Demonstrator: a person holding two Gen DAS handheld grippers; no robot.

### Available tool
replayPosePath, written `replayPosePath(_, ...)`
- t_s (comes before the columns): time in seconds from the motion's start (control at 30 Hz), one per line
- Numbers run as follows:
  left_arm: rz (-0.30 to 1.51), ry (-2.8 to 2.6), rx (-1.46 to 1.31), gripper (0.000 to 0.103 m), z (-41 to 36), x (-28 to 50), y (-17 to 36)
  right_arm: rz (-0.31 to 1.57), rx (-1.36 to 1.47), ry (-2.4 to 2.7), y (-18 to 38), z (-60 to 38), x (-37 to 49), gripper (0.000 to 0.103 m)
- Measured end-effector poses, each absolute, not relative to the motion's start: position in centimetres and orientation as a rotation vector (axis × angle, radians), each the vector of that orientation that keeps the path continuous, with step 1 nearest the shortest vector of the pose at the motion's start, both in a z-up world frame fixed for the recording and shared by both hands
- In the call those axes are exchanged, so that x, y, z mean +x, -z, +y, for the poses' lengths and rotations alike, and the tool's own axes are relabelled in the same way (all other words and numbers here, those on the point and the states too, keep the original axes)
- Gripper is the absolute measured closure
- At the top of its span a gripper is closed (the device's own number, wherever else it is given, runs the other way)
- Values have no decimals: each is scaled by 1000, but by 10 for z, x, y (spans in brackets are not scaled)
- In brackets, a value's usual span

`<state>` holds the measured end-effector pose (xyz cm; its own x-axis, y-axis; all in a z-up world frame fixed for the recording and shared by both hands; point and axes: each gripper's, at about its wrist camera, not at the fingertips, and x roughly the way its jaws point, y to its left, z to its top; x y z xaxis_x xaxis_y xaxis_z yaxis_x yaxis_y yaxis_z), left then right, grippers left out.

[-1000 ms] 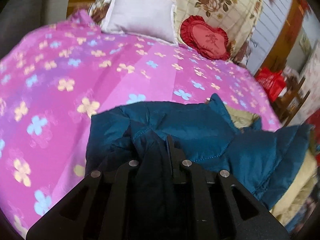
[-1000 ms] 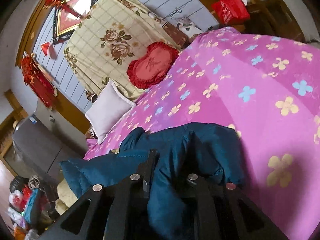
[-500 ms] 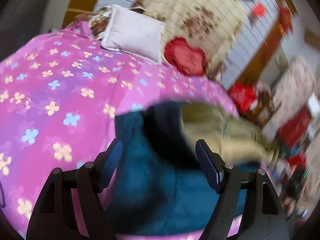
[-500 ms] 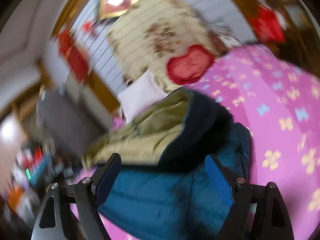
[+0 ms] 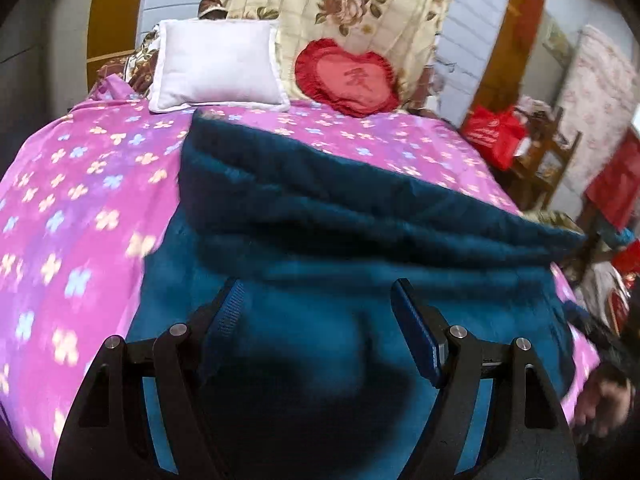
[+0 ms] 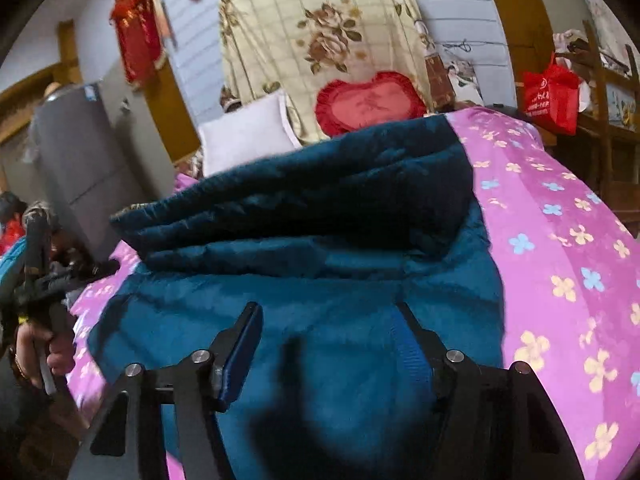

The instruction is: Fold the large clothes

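A teal padded jacket (image 5: 360, 216) lies folded on the pink flowered bed (image 5: 80, 200), its darker upper layer doubled over the lower one. My left gripper (image 5: 320, 320) hangs open just above the jacket's near part, with nothing between its blue pads. In the right wrist view the same jacket (image 6: 320, 208) spreads below my right gripper (image 6: 326, 340). Its jaws are closing with nothing between them, and the cloth lies beneath, clear of the pads. A hand (image 6: 36, 344) holding the left gripper's handle shows at the left edge.
A white pillow (image 5: 216, 64) and a red heart cushion (image 5: 348, 76) lean against a floral blanket at the head of the bed. A red bag (image 5: 496, 136) hangs on a wooden chair (image 5: 548, 160) to the right. A grey cabinet (image 6: 80, 152) stands left of the bed.
Both grippers were shut on bunched jacket cloth a second ago. They have let go, opened, and drawn back and up. The jacket now lies folded over itself.
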<state>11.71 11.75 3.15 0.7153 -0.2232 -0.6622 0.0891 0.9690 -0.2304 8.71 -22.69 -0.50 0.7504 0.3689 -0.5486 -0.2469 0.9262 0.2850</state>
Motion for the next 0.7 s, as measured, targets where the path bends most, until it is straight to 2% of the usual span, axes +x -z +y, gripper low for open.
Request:
replayPosePath(0.07, 806, 121, -125, 27, 105, 153, -26, 694, 228, -337, 6, -223, 109, 26)
replayPosePath(0.1, 840, 78, -82, 27, 98, 174, -19, 751, 236, -315, 9, -219, 124, 15)
replayPosePath(0.2, 882, -2, 25, 27, 88, 207, 1, 895, 257, -185, 16, -214, 164, 10)
replayPosePath(0.23, 899, -67, 61, 27, 88, 216, 12, 925, 267, -160, 16, -213, 175, 3)
replayPosePath(0.27, 905, -92, 62, 27, 90, 220, 17, 948, 270, -155, 17, -212, 182, 0)
replayPosePath(0.37, 900, -126, -54, 26, 113, 226, 37, 968, 222, -137, 27, -209, 201, 0)
replayPosePath(0.47, 868, -133, -134, 25, 125, 225, 46, 899, 195, -94, 41, -219, 211, 0)
replayPosePath(0.7, 848, -151, -144, 25, 122, 208, 25, 867, 207, -99, 49, -226, 206, 0)
